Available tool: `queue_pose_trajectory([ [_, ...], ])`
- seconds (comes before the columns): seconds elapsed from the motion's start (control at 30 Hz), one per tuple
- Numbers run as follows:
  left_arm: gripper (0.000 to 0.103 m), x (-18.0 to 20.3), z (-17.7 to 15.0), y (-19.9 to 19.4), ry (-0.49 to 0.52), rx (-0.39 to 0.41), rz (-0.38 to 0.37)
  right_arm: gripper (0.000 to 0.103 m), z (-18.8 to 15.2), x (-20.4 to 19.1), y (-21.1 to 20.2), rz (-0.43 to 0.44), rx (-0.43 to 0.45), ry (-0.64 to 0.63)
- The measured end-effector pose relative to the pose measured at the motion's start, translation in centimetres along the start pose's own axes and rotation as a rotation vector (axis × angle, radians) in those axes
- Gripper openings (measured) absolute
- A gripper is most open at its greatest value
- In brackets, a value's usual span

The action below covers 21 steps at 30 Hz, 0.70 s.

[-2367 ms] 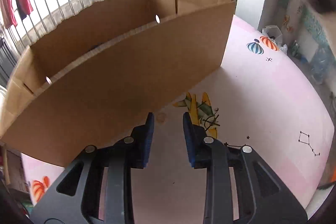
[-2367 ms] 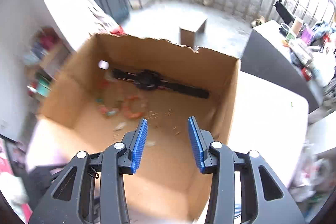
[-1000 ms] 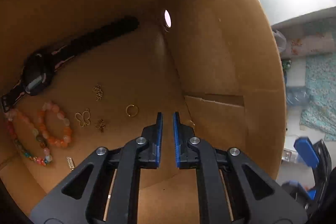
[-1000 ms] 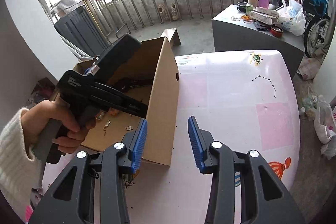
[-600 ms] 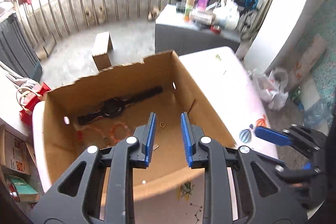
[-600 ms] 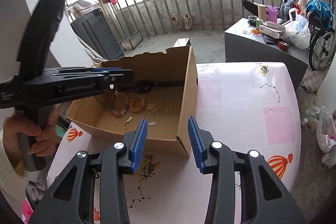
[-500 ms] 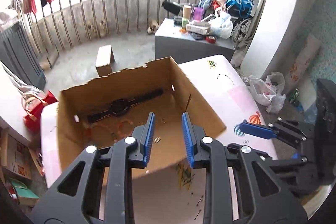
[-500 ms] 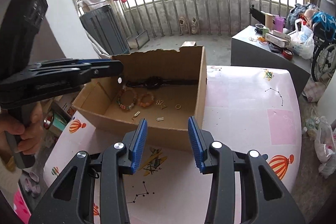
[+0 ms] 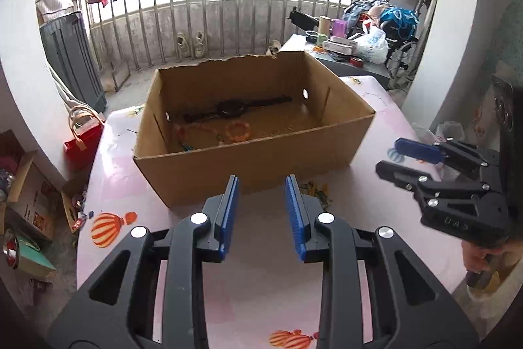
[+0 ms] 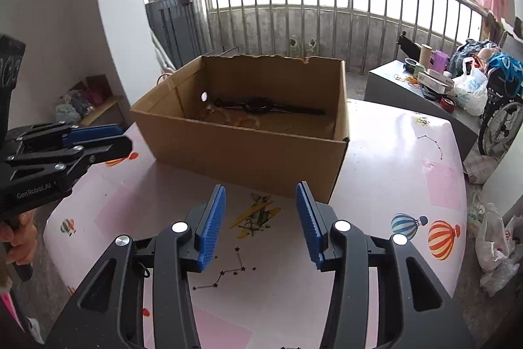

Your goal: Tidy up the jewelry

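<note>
Your left gripper [image 9: 261,211] hangs over the pink table [image 9: 261,283] just short of the cardboard box [image 9: 255,165], its blue pads [image 9: 228,211] parted and spreading wider with nothing between them, the tips pointing down toward the near wall of the box. Your right gripper [image 10: 261,218] sits over the same table in front of the box [image 10: 242,156], its jaws likewise widening and empty; in the left wrist view it shows at the right edge [image 9: 402,157], held side-on, with part of your hand [image 9: 477,254] under it. The jewelry lies on the floor of the box: a black watch [image 9: 232,108] stretched out along the far wall, an orange bead bracelet [image 9: 237,130] in front of it, and a paler multicoloured bead bracelet [image 9: 193,133] to its left, partly hidden by the near wall. The smaller pieces are too fine to tell apart from here. From the right wrist view the watch [image 10: 261,104] shows along the back and the bracelets are mostly hidden behind the front wall. The box stands open-topped on the table, its far rim torn ragged, and neither gripper touches it
</note>
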State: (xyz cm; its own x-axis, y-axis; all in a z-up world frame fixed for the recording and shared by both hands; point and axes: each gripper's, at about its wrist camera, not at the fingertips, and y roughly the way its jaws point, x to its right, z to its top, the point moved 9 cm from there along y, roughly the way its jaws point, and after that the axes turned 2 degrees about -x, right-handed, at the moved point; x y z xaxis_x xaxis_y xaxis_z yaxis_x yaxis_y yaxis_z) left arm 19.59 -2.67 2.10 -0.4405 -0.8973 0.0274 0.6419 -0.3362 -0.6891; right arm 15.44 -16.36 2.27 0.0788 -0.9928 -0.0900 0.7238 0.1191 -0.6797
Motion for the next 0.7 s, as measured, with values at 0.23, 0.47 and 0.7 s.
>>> queue_pose_trajectory([
  [0.23, 0.051, -8.6, 4.3, 4.7, -0.128, 0.007, 0.155, 0.060, 4.2, 6.3, 5.6, -0.019, -0.030, 0.250],
  [0.47, 0.016, -14.7, 3.8, 12.7, -0.251, -0.182, 0.140, 0.025, 3.8, 7.3, 11.7, -0.051, -0.172, 0.240],
  [0.7, 0.011, -14.1, 1.6, 11.8, -0.243, -0.221, 0.141, 0.018, 1.2, 7.5, 9.0, 0.041, -0.201, 0.324],
])
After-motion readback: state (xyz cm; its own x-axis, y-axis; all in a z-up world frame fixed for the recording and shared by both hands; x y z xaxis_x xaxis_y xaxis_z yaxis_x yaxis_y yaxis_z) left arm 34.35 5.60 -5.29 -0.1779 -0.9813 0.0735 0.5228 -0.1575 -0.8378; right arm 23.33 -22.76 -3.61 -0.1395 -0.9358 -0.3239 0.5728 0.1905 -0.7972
